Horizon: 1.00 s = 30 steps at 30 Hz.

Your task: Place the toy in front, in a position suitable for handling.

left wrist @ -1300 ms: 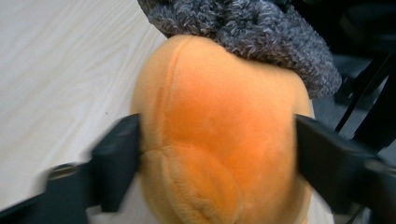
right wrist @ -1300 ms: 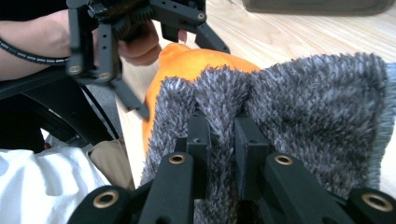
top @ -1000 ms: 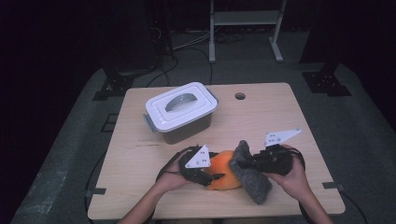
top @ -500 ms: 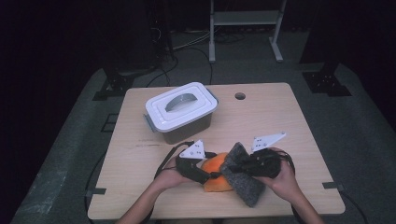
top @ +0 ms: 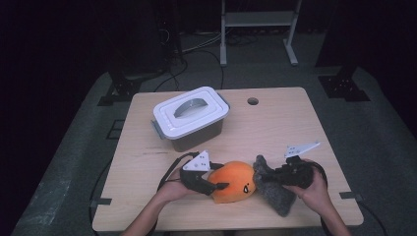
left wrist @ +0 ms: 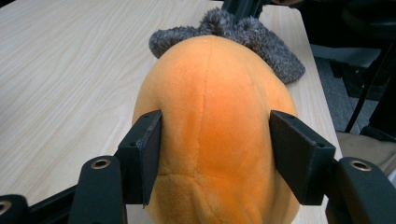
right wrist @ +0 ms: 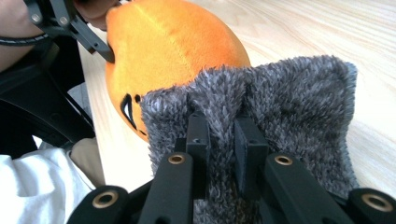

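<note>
An orange plush toy (top: 235, 181) with a small black face lies near the table's front edge. My left gripper (top: 221, 177) holds it from the left. Its pads (left wrist: 149, 154) press into both flanks of the plush (left wrist: 210, 116), and the jaws have just been closing on it. To the right of the plush, a grey fuzzy cloth (top: 275, 192) rests on the wood, touching the toy. My right gripper (top: 269, 177) is shut on a bunched fold of that cloth (right wrist: 289, 107), with the plush (right wrist: 173, 42) just beyond it.
A white-lidded storage box (top: 191, 115) with a handle recess stands at the back left of the wooden table (top: 275, 128). A round cable hole (top: 253, 101) sits near the far edge. Dark floor and stand legs lie beyond.
The right gripper has carried the grey cloth off the plush, a little rightward and down onto the table. The left gripper has stayed on the plush.
</note>
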Tool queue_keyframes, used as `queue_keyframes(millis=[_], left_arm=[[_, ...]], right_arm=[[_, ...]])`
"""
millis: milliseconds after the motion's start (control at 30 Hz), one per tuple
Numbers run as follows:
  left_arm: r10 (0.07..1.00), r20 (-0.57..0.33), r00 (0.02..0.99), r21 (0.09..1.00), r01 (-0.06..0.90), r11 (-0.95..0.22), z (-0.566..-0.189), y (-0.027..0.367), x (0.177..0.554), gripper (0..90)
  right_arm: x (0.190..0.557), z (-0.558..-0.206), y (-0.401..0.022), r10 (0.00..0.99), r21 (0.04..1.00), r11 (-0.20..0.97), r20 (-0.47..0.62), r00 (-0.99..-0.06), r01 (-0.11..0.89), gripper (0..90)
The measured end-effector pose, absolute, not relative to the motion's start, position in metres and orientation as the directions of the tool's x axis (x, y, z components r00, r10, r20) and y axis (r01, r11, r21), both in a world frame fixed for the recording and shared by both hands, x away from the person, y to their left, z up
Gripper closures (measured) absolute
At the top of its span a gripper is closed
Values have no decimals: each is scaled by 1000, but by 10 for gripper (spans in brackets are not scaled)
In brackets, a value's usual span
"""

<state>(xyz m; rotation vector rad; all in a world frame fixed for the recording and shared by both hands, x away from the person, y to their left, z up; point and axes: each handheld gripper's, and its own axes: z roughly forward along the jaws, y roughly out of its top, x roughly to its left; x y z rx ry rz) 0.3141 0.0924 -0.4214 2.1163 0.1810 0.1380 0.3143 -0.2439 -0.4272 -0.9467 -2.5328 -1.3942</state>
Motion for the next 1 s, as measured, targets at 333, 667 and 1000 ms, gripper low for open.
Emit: queue_keyframes(millis=[333,667,1000], left_arm=[[150,61,987,849,28,-528,-421,88,309,366],[162,46,986,851,46,-523,-420,92,309,354],[140,87,986,849,0,-528,-419,81,302,327]], right_arm=[[310,-409,-217,389,794,354,355,-850,493,773],[317,-431,-243,447,739,336,420,-790,583,775],[309,-404,-223,409,822,300,348,-844,484,768]])
